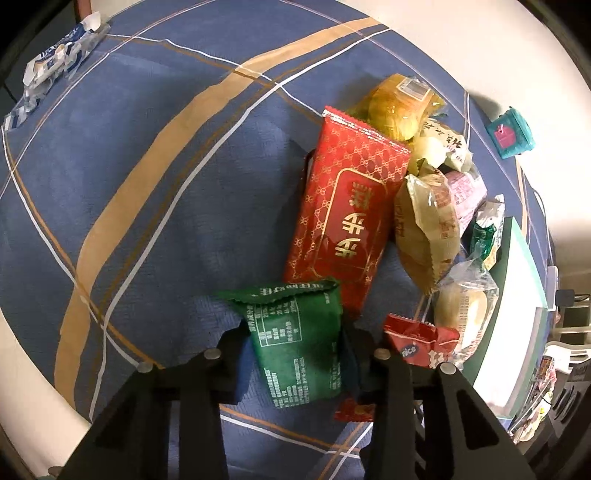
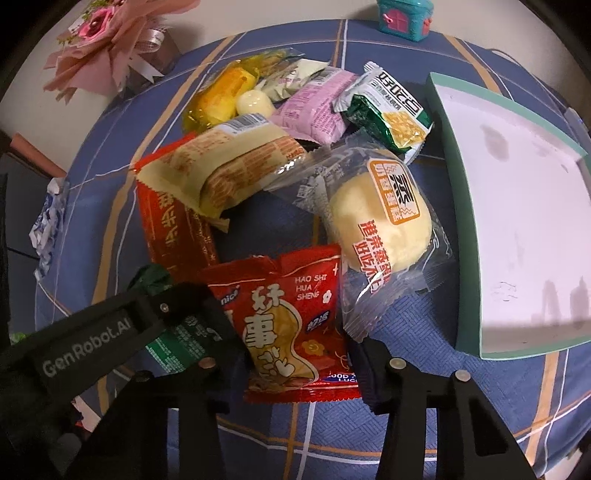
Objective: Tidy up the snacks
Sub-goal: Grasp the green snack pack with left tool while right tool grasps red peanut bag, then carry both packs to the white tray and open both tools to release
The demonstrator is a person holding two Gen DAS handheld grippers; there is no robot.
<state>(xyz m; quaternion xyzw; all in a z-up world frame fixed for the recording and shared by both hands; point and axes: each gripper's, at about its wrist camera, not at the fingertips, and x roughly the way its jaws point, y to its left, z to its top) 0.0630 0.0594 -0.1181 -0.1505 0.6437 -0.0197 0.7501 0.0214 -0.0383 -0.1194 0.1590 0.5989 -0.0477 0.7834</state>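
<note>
A pile of wrapped snacks lies on the blue plaid cloth. In the left wrist view, my left gripper point(image 1: 295, 347) has its fingers on both sides of a green snack packet point(image 1: 299, 339), shut on it. A long red packet point(image 1: 347, 218) lies just beyond. In the right wrist view, my right gripper point(image 2: 299, 354) brackets a red peanut packet point(image 2: 291, 321), fingers touching its sides. A clear-wrapped steamed bun point(image 2: 380, 218) lies beyond. The left gripper's arm point(image 2: 110, 328) crosses at left, holding the green packet point(image 2: 177, 343).
A teal-rimmed white box lid point(image 2: 517, 229) lies at the right of the pile. A teal toy house point(image 2: 404, 18) stands at the far edge. A pink bouquet point(image 2: 107, 48) is far left. A blue-white packet point(image 1: 59, 59) lies apart on the cloth.
</note>
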